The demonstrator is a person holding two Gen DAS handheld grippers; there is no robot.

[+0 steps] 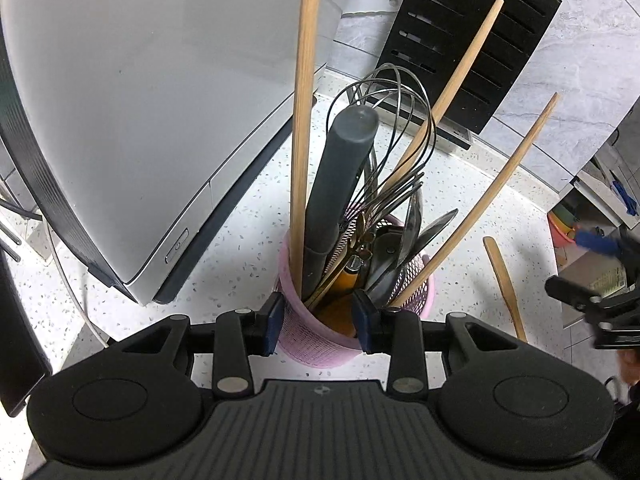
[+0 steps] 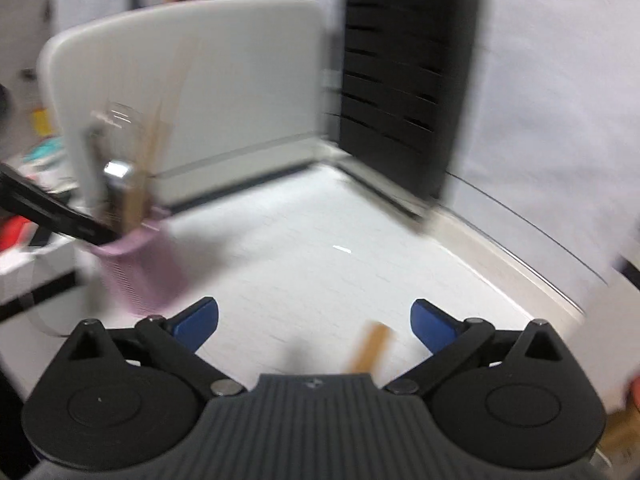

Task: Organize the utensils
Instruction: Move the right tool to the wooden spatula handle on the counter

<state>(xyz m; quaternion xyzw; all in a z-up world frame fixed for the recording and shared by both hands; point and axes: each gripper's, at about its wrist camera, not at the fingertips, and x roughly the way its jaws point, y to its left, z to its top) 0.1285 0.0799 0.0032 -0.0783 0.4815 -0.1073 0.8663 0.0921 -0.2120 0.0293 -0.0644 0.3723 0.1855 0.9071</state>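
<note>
A pink mesh holder (image 1: 312, 344) stands on the speckled counter. It is packed with a wire whisk (image 1: 384, 128), a grey handle (image 1: 344, 168), several wooden handles (image 1: 304, 100) and metal tools. My left gripper (image 1: 319, 322) is shut on the holder's near rim, one blue pad outside and one inside. A wooden spatula (image 1: 504, 288) lies flat on the counter to the right. My right gripper (image 2: 314, 326) is open wide above the counter with nothing between its pads. The spatula's end (image 2: 370, 346) lies under it. The holder (image 2: 140, 272) shows blurred at the left.
A large white appliance (image 1: 140, 120) stands close behind and left of the holder. A black slotted knife block (image 1: 468, 40) leans against the grey tiled wall behind. The counter's edge (image 1: 556, 264) runs along the right, with shelves beyond. The right wrist view is motion-blurred.
</note>
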